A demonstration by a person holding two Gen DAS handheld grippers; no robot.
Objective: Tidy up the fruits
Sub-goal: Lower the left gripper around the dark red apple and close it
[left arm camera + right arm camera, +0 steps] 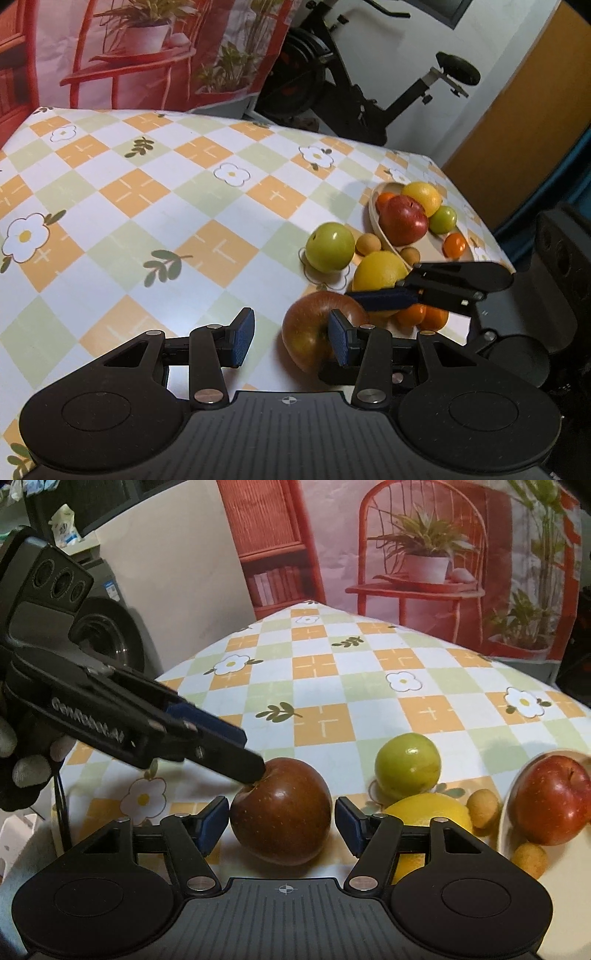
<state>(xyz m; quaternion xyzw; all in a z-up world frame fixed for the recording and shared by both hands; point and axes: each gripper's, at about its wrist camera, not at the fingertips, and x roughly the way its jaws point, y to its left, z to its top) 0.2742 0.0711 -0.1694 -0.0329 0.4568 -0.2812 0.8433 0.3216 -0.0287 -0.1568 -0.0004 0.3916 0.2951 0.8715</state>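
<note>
A dark red apple (282, 812) lies on the checked tablecloth between the pads of my right gripper (280, 823). The pads stand close to its sides without pressing, so that gripper is open. My left gripper (291, 341) is open too, with nothing between its pads. Its right finger lies over the same apple (308, 332), its tip at the stem hollow (258, 770). Beyond sit a green apple (407, 766), a lemon (428, 808) and a beige plate (375, 221) holding a bright red apple (402, 220) and several smaller fruits.
Small oranges (421, 315) and brown longans (367, 243) lie loose beside the plate, near the table's right edge. An exercise bike (369, 92) stands behind the table. A washing machine (110, 635) is off its left corner. A gloved hand (22, 764) holds the left gripper.
</note>
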